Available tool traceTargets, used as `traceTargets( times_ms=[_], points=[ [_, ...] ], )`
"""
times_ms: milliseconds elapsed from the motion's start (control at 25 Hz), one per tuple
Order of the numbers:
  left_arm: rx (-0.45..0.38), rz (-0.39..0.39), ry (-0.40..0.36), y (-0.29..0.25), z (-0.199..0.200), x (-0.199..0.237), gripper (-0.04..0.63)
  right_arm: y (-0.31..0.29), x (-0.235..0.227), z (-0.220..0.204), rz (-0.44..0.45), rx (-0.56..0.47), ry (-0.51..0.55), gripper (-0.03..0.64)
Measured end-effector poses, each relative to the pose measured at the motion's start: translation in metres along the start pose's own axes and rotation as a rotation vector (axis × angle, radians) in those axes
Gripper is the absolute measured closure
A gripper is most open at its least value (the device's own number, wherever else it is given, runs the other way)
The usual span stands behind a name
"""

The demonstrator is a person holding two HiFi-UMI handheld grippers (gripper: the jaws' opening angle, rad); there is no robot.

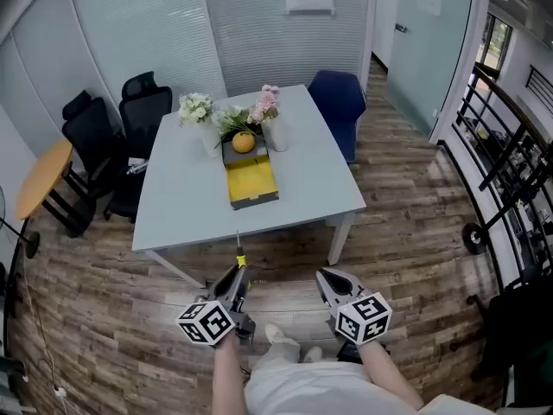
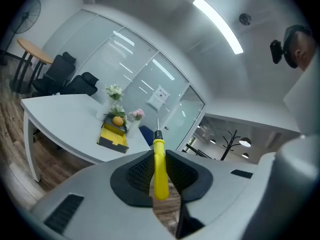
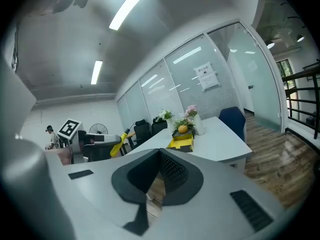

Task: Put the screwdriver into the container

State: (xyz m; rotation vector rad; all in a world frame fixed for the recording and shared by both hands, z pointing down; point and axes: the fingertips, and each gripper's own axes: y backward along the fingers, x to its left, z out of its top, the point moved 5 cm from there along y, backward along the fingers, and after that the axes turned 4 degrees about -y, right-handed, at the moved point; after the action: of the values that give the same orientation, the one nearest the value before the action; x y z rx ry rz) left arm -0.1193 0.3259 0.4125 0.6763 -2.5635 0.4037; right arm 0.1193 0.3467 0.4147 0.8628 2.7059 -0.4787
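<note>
My left gripper (image 1: 238, 272) is shut on a screwdriver (image 1: 239, 258) with a yellow handle. Its thin shaft points forward toward the table's near edge. In the left gripper view the yellow handle (image 2: 160, 170) is pinched between the dark pads (image 2: 137, 174), and the tip sticks out past them. The container (image 1: 251, 182) is an open yellow box in a dark frame at the middle of the grey table (image 1: 190, 206), well ahead of both grippers. It also shows as the yellow box (image 2: 114, 136) and the yellow box (image 3: 182, 143). My right gripper (image 1: 327, 277) is shut and holds nothing.
An orange (image 1: 243, 142) and vases of flowers (image 1: 263, 109) stand just behind the container. Black office chairs (image 1: 130, 119) sit left of the table, and a blue chair (image 1: 339, 100) at its far right. There is wooden floor (image 1: 406, 223) all around, glass walls behind, and a black railing (image 1: 510, 162) on the right.
</note>
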Motion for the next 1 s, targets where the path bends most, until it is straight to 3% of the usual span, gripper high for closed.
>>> traceTargets(
  times_ms=[520, 760, 1000],
  points=[
    [0.039, 0.023, 0.002, -0.041, -0.007, 0.013, 0.525, -0.031, -0.040, 0.014, -0.042, 0.031, 0.041, 0.601],
    [0.049, 0.032, 0.020, -0.086, -0.002, 0.033, 0.525, -0.063, -0.074, 0.024, -0.053, 0.051, 0.033, 0.601],
    [0.058, 0.054, 0.042, -0.151, 0.019, 0.074, 0.525, -0.133, -0.117, 0.043, -0.045, 0.088, 0.021, 0.601]
  ],
)
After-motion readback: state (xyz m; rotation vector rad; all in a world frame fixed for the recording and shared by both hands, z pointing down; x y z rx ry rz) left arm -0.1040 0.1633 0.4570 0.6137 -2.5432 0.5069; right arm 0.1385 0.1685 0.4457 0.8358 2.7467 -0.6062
